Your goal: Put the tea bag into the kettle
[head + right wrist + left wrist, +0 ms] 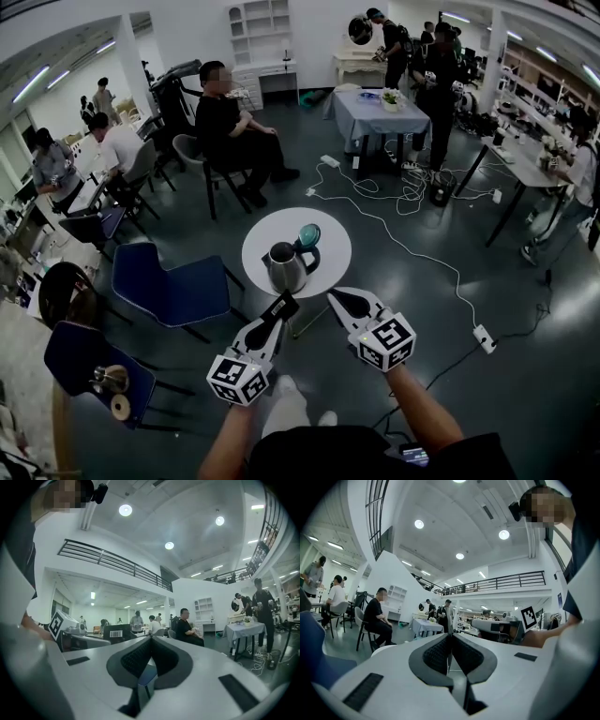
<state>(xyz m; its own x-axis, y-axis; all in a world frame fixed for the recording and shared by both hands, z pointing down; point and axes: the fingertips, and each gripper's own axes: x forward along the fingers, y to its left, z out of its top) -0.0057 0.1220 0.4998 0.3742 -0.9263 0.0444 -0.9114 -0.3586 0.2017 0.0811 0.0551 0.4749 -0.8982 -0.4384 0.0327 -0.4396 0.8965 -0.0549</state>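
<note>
- White plastic left gripper [284, 305] and right gripper [335, 298] — each has its ribbed dark pads pressed together, with nothing between them.
- Tea bag: not visible in any view, so reaching for the kettle now would achieve nothing.
- Brushed-steel kettle with black handle [286, 265], its round teal lid [307, 234] seemingly tipped open — smooth and rounded, likely to slide if nudged.
- Small round white table [333, 239] looks light; a bump could rock it.
</note>
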